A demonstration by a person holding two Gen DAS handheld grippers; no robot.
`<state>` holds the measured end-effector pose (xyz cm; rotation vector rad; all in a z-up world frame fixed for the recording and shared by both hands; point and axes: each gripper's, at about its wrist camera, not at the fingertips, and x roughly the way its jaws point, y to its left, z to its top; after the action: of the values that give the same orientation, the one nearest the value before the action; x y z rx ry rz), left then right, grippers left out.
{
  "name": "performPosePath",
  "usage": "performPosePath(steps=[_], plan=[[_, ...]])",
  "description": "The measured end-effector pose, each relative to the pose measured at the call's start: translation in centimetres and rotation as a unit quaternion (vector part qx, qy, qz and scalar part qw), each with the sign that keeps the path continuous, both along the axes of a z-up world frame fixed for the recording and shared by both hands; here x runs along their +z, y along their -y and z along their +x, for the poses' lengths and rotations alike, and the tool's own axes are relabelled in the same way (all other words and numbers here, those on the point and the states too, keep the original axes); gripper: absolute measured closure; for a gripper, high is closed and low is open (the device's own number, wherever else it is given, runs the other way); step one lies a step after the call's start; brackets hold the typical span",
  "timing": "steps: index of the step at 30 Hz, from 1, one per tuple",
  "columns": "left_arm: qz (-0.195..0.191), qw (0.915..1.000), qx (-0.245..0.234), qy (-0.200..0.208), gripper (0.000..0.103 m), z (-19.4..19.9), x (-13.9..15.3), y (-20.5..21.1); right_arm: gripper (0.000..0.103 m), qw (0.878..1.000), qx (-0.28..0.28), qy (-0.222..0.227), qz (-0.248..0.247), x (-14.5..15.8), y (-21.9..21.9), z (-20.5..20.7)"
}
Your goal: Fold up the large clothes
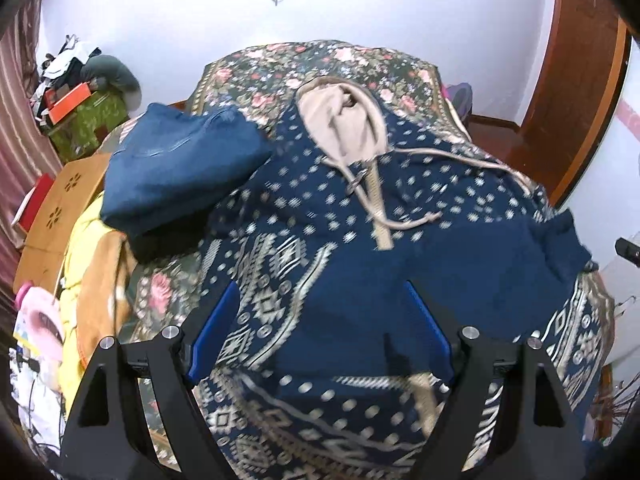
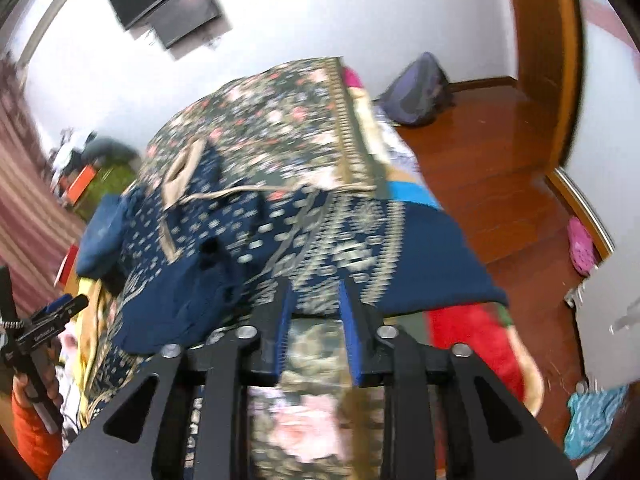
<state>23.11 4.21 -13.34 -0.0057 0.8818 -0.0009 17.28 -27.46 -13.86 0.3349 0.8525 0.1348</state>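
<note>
A navy hoodie (image 1: 340, 240) with white patterned bands, a beige hood lining and drawstrings lies spread on the floral bed cover (image 1: 328, 60). One plain navy sleeve is folded across its chest. My left gripper (image 1: 320, 304) is open just above the hoodie's lower front, with the cloth between the blue pads. In the blurred right wrist view the hoodie (image 2: 248, 240) lies ahead; my right gripper (image 2: 314, 292) is open at its hem edge, holding nothing. The left gripper (image 2: 60, 312) shows at the left edge there.
A folded blue garment (image 1: 180, 176) lies on the bed left of the hoodie. Yellow and brown bedding (image 1: 92, 272) and a wooden bedside table (image 1: 56, 208) lie left. A red cloth (image 2: 472, 340), wooden floor (image 2: 500, 184), a backpack (image 2: 416, 92) and a door frame are right.
</note>
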Motion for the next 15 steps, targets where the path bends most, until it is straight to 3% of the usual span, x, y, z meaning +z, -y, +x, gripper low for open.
performPosePath(steps=[1,3,9,15], plan=[[-0.001,1.0,-0.002,0.0,0.021,0.3,0.0,0.3,0.065,1.0,-0.013,-0.001,0.006,-0.3,1.0,-0.1],[-0.006,1.0,-0.006,-0.003,0.021,1.1,-0.1,1.1,0.06,0.999,-0.033,-0.005,0.017,-0.8,2.5,-0.1],[-0.021,0.9995,-0.013,-0.019,0.021,2.7,-1.3,2.9,0.06,0.994,-0.079,-0.049,0.066,-4.3,6.3,0.5],[-0.02,0.9991,-0.019,-0.032,0.021,3.4,-2.3,4.2,0.06,0.977,-0.11,-0.097,0.152,-8.5,8.8,1.7]])
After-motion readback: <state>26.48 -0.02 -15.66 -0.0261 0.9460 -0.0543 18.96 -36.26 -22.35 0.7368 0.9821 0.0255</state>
